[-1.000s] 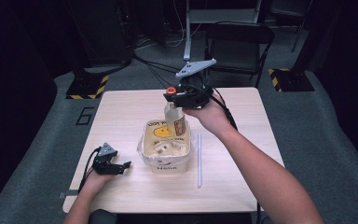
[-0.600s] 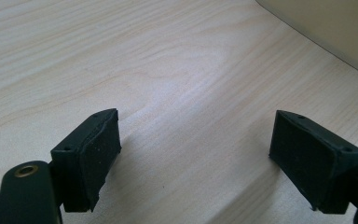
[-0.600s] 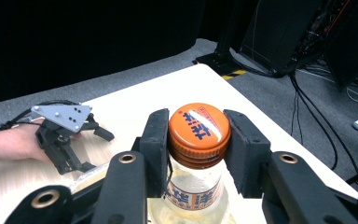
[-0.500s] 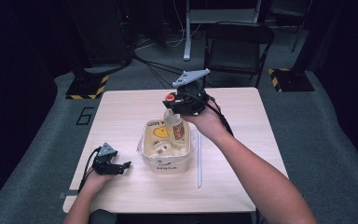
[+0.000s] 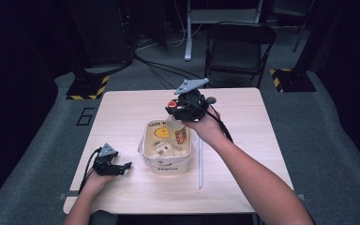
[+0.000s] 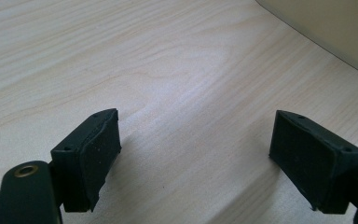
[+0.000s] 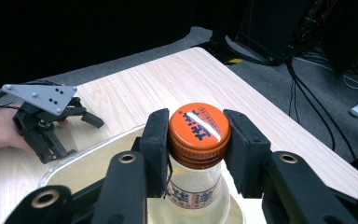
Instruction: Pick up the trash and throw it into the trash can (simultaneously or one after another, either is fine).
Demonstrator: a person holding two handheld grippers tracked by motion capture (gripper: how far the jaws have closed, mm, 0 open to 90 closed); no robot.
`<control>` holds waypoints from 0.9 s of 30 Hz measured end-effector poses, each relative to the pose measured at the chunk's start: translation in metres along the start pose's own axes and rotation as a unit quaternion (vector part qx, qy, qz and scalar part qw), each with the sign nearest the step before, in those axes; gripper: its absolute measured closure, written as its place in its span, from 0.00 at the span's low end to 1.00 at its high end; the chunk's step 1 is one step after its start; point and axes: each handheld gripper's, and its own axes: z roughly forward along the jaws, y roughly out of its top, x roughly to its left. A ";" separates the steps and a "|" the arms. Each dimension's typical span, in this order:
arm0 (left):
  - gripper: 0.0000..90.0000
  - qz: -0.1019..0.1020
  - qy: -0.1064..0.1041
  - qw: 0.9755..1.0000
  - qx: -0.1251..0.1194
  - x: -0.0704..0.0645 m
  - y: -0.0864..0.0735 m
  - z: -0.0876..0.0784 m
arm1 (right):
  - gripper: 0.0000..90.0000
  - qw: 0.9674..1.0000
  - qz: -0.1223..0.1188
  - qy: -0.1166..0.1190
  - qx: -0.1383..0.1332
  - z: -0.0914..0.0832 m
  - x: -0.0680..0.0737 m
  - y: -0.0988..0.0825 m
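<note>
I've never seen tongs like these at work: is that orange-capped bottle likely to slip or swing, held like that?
The right tongs clamp the bottle just under its orange cap, so the cap's rim probably stops it sliding out. Gripped only up top, its body may swing. It looks clear and smooth, perhaps slippery.

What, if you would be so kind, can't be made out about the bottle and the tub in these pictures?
- High view: print on the bottle label and tub is too small to read.
- Right gripper view: the bottle's base is cut off by the bottom edge, behind the right gripper.
- Left gripper view: the tub's wall is cropped at the corner; its contents are hidden.
</note>
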 end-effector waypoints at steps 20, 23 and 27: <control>0.18 -0.001 0.000 1.000 0.000 0.000 0.000 0.000 | 0.69 1.000 0.019 -0.014 0.012 0.021 -0.004 -0.027; 0.18 -0.001 0.001 1.000 0.000 0.000 0.000 0.000 | 0.69 1.000 0.021 -0.016 0.016 0.025 -0.005 -0.034; 0.18 -0.001 0.000 1.000 -0.001 0.000 0.000 0.000 | 0.69 0.999 0.024 -0.016 0.018 0.029 -0.005 -0.039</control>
